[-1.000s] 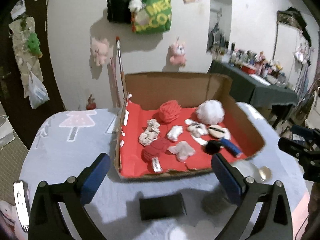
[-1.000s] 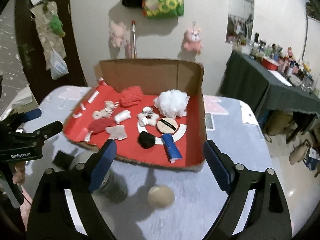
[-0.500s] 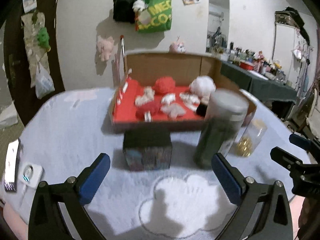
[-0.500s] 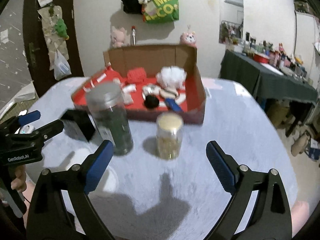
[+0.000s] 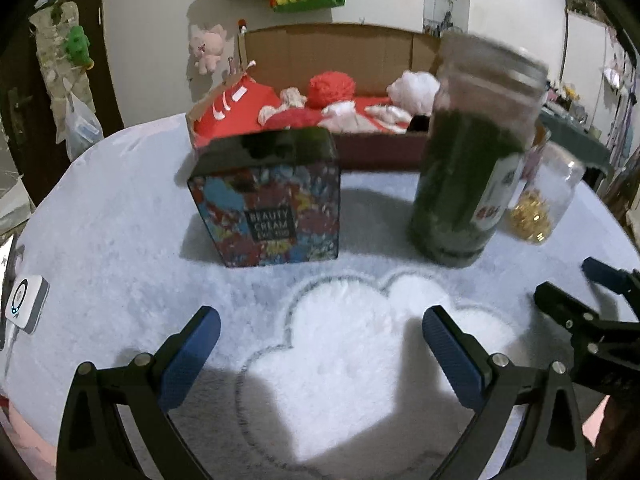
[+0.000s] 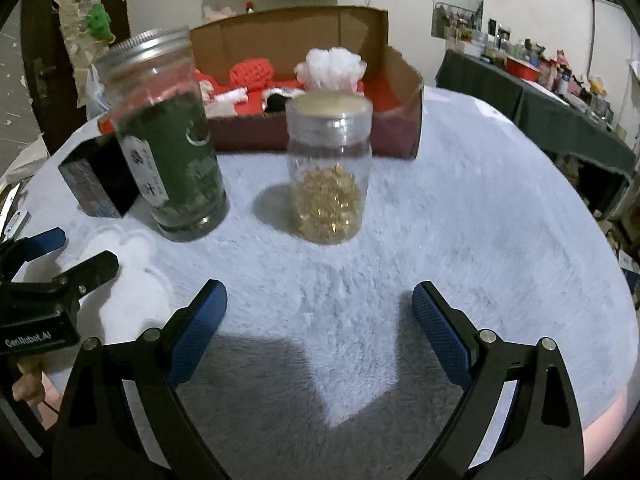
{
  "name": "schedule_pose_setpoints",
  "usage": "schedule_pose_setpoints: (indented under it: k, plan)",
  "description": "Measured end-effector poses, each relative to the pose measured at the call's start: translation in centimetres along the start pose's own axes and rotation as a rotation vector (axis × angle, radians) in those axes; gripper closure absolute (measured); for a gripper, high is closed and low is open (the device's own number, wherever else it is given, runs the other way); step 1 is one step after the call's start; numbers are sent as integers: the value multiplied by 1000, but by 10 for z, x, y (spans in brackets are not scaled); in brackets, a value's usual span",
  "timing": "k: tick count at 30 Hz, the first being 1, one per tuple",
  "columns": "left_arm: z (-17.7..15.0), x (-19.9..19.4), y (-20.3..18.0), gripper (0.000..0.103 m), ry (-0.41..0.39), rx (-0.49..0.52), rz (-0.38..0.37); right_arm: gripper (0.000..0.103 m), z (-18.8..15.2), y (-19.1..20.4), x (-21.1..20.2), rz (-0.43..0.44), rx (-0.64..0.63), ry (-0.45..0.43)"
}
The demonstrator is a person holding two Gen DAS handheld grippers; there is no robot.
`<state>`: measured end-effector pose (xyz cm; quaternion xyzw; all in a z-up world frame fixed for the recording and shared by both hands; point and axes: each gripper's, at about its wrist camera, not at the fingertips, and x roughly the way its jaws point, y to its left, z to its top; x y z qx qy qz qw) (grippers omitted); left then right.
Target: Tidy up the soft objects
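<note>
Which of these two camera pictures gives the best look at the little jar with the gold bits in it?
The right wrist view. There the small jar of gold bits stands whole near the middle, lid to base. In the left wrist view that jar sits at the right edge, half hidden behind the tall jar of green stuff.

The patterned box (image 5: 267, 196) reads "BEAUTY CREAM"; the left tool's body (image 6: 30, 338) reads "GenRobot.AI".

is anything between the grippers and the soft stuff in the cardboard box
Yes. The beauty cream box and the green-filled jar stand between the left gripper and the cardboard box. For the right gripper, the gold-bead jar stands straight ahead, before the box's front wall.
</note>
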<state>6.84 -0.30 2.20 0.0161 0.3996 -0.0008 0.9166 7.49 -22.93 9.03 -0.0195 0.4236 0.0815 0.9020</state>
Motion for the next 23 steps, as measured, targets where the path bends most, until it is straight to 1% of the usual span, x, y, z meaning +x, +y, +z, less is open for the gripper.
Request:
schedule_pose_setpoints:
  k: [4,23]
  plan:
    - [-2,1,3,0,7,-26,-10,8,-2,1,4,-27,-7,1]
    - [-6,-1,3,0,-12,-34,-1,7,-4,1,4,-35,6,-6]
